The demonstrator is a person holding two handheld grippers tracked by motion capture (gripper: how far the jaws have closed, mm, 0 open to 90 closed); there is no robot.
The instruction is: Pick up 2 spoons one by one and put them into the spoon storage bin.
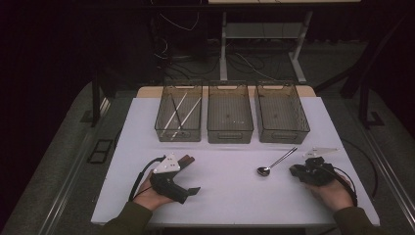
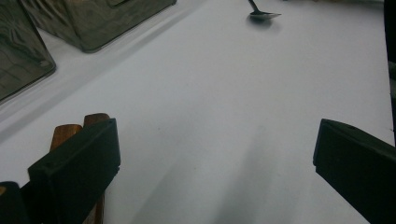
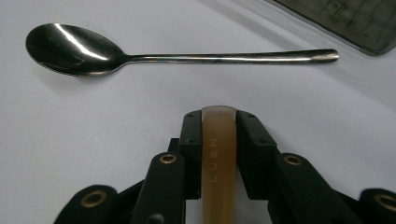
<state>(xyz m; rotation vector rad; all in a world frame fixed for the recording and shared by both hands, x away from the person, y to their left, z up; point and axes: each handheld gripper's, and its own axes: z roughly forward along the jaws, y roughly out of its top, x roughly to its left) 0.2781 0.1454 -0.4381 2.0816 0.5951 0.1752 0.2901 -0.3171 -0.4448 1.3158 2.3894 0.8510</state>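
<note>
Three clear plastic bins stand side by side along the far edge of the white table (image 1: 220, 181). The left bin (image 1: 179, 113) holds two pale sticks that cross one another; the middle bin (image 1: 230, 112) and the right bin (image 1: 281, 112) look bare apart from small specks too tiny to identify.

One metal spoon (image 1: 275, 162) lies on the table in front of the right bin, bowl toward the person and handle angled away toward that bin. In the right gripper view the spoon (image 3: 140, 51) lies crosswise just beyond the jaw tips, apart from them.

The right gripper (image 3: 219, 121) has its two jaws drawn in narrow around one amber, translucent flat handle (image 3: 218, 154) with faint lettering, and the pads press on its sides. In the high view the right gripper (image 1: 302, 170) sits just beside the spoon's bowl.

The left gripper (image 1: 188, 174) rests on the near left of the table with its jaws wide apart and nothing between them. Two brown wooden handles (image 2: 77, 133) lie just beside its left jaw.
</note>
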